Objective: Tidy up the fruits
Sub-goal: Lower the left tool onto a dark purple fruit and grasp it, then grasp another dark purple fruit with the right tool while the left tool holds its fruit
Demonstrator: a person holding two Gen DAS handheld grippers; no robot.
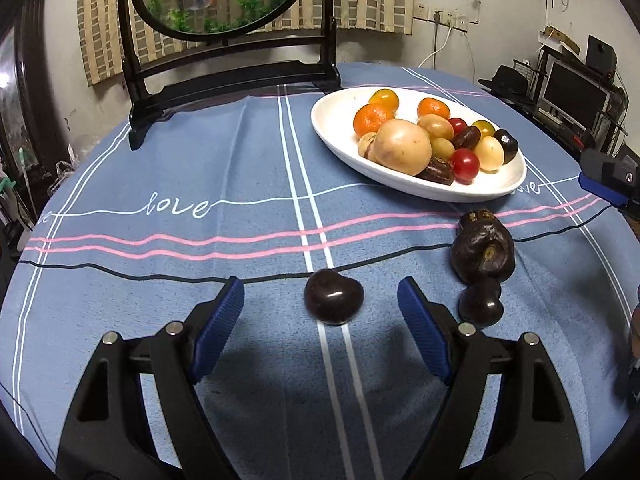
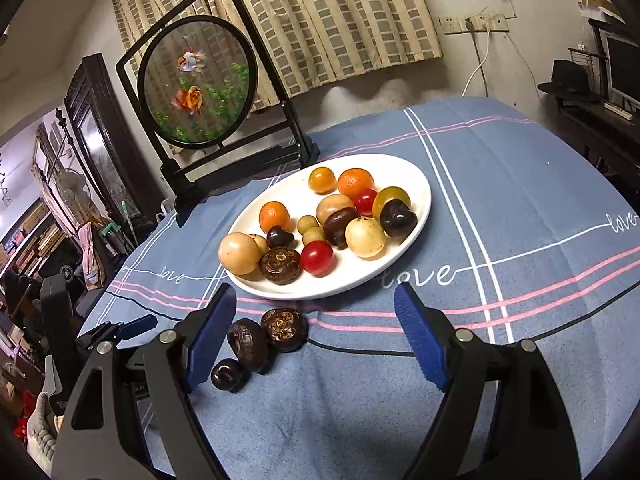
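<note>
**Dark fruit lies between spread fingers**

A dark glossy heart-shaped fruit [image 1: 334, 297] sits on the blue striped tablecloth [image 1: 224, 152], between the left gripper's [image 1: 321, 305] wide-open, empty jaws. The right gripper [image 2: 315, 320], equally wide and empty, hovers before the white oval plate [image 2: 416, 178]; three dark fruits [image 2: 248, 344] lie beside its left finger.

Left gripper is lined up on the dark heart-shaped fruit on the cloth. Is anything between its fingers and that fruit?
Nothing visible. The left gripper is open, and the dark heart-shaped fruit lies alone on the tablecloth between the fingers. The other dark fruits sit off to the right, outside the right finger.
</note>
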